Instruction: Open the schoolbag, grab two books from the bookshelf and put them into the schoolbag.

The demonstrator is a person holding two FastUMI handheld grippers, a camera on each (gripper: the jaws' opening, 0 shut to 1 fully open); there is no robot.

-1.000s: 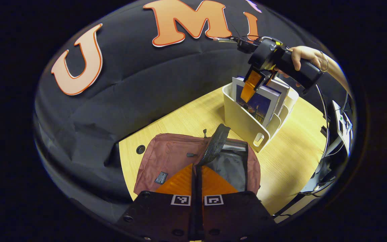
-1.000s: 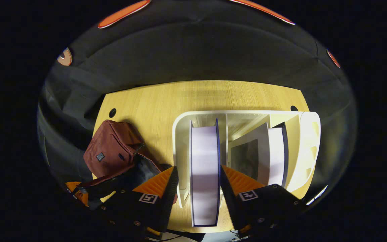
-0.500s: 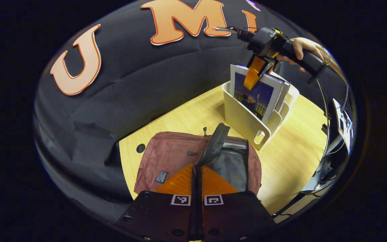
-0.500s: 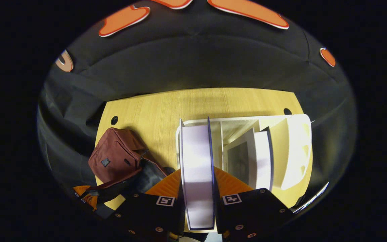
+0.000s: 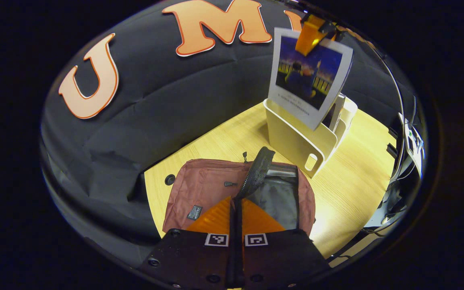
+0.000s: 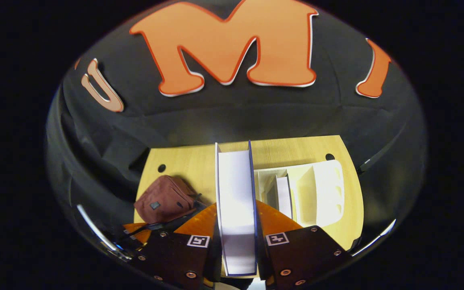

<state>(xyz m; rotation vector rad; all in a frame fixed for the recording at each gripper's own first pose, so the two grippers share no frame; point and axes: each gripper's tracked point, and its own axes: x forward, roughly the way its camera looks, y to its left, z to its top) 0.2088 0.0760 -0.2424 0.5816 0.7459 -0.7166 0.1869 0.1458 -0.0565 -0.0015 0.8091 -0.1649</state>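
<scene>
A maroon schoolbag (image 5: 212,187) lies on the wooden table, its mouth held apart so the dark lining (image 5: 276,197) shows. My left gripper (image 5: 236,200) is shut on the black zipper edge (image 5: 258,169) of the bag's flap. A cream bookshelf (image 5: 296,137) stands behind the bag. My right gripper (image 6: 236,206) is shut on a thick book (image 6: 235,189) with a night-scene cover (image 5: 308,78), held upright high above the bookshelf (image 6: 320,189). A second book (image 6: 284,195) stands in the shelf. The bag (image 6: 163,199) lies lower left in the right gripper view.
The wooden table (image 5: 349,181) has bare surface to the right of the bag and round cable holes (image 5: 170,179) near its back edge. Equipment and cables (image 5: 411,145) sit past the table's right edge. Black cloth wall rises behind.
The right gripper shut on the book and raised it up out of the bookshelf, well above it. The left gripper stayed on the bag's zipper edge.
</scene>
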